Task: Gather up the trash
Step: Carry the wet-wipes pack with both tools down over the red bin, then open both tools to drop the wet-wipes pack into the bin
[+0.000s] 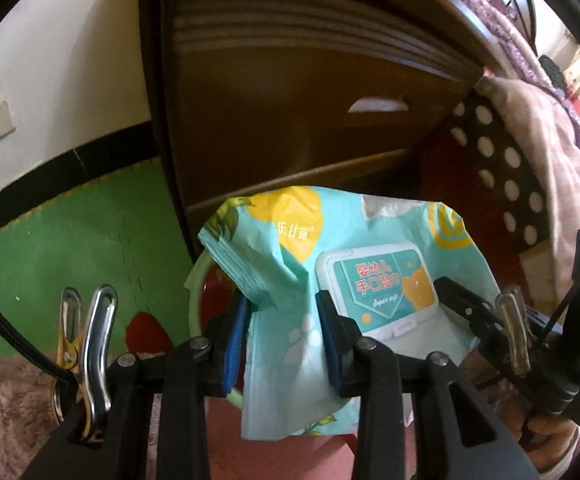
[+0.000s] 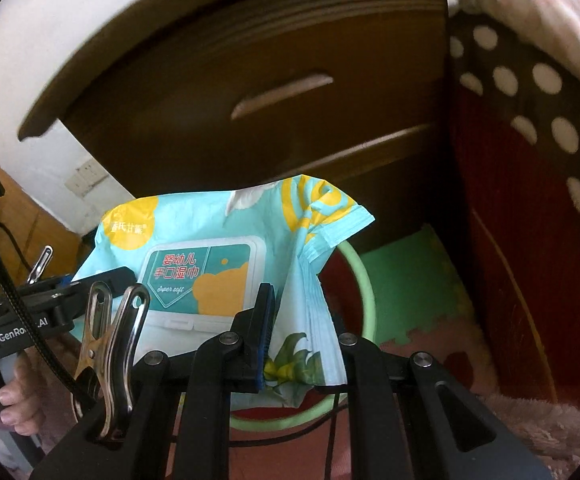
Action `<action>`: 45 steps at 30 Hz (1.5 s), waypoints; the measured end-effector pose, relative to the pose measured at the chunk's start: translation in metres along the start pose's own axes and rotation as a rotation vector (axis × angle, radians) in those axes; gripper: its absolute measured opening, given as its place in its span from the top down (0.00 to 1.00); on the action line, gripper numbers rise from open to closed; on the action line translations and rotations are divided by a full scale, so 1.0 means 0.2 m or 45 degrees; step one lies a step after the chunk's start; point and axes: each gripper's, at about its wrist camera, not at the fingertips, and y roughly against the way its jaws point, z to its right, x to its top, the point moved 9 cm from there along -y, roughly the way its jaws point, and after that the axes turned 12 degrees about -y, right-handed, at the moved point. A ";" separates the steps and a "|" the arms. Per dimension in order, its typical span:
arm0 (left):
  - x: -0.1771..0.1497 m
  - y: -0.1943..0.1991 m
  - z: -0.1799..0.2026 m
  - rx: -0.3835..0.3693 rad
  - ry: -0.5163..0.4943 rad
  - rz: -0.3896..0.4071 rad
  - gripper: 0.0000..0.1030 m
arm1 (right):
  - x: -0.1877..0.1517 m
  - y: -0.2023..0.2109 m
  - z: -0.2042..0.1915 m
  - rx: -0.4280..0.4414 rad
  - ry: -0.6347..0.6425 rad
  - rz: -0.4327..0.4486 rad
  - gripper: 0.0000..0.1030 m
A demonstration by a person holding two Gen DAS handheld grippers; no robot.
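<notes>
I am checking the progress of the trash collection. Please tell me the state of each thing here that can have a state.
Wet wipes pack: held up in the air above the bin, crumpled and sagging, looks mostly empty.
Pack's flip lid: closed.
Left gripper: jaws shut on one end of the pack.
Right gripper: jaws shut on the other end.
Green-rimmed bin: open, directly below the pack.
Nightstand drawer: closed.

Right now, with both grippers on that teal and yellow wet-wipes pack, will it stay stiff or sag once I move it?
The teal and yellow wet-wipes pack is creased and collapsed, so it is probably near empty, light and floppy. Only its white plastic flip lid looks rigid. The left gripper and right gripper pinch thin film, which may slip.
</notes>
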 end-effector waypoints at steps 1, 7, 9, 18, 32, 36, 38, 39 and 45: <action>0.00 -0.02 0.00 0.001 0.010 -0.017 0.66 | -0.01 -0.02 0.01 -0.009 -0.002 -0.018 0.84; 0.02 -0.11 -0.03 0.014 0.046 -0.059 0.66 | -0.01 -0.12 0.03 -0.033 -0.029 -0.071 0.82; 0.01 -0.13 -0.04 0.019 0.051 -0.069 0.66 | -0.01 -0.15 0.04 -0.037 -0.045 -0.086 0.82; 0.02 -0.15 -0.05 0.011 0.075 -0.078 0.62 | 0.02 -0.21 0.10 -0.038 -0.127 -0.100 0.79; 0.03 -0.07 -0.07 -0.007 0.081 -0.042 0.57 | 0.06 -0.16 0.14 -0.043 -0.197 -0.030 0.60; 0.02 0.00 -0.04 -0.029 0.070 -0.037 0.57 | 0.05 -0.14 0.13 -0.018 -0.179 -0.025 0.60; 0.03 0.04 -0.02 -0.031 0.059 -0.021 0.57 | 0.05 -0.12 0.12 -0.014 -0.157 -0.017 0.60; 0.03 0.07 -0.01 -0.032 0.054 -0.007 0.57 | 0.04 -0.11 0.11 -0.012 -0.147 -0.013 0.60; 0.10 0.26 0.04 -0.042 0.005 0.113 0.57 | 0.07 0.03 0.04 0.057 -0.096 0.045 0.60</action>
